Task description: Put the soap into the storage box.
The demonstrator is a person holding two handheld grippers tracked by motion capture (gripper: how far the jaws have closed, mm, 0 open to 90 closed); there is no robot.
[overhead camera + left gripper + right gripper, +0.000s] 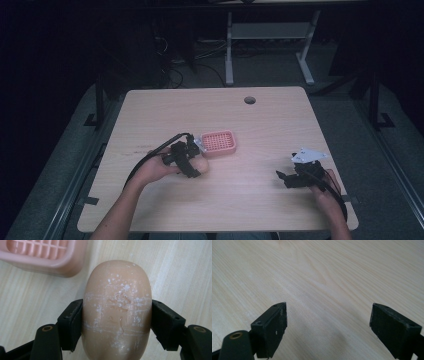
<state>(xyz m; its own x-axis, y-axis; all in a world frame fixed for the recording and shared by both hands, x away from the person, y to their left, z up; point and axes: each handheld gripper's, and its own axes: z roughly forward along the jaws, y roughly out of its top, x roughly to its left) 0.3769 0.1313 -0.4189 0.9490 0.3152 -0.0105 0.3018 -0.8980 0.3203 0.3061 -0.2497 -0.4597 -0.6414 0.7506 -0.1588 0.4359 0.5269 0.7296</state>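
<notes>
1. While a person works at a pale wooden tabletop, the left hand-held gripper has its two black jaws pressed against both flanks of a tan soap bar, which sits just left of centre.
2. At about one o'clock from the bar, close beside it, lies a pink slatted soap dish.
3. To seat the bar well, it seems wise to keep the squeeze even, since the rounded, scuffed bar may slip; lift clear of the dish rim, centre over the slats, lower flat, then let go.
4. At four o'clock on the tabletop, the right hand-held gripper hovers with jaws spread wide, holding nothing.
</notes>
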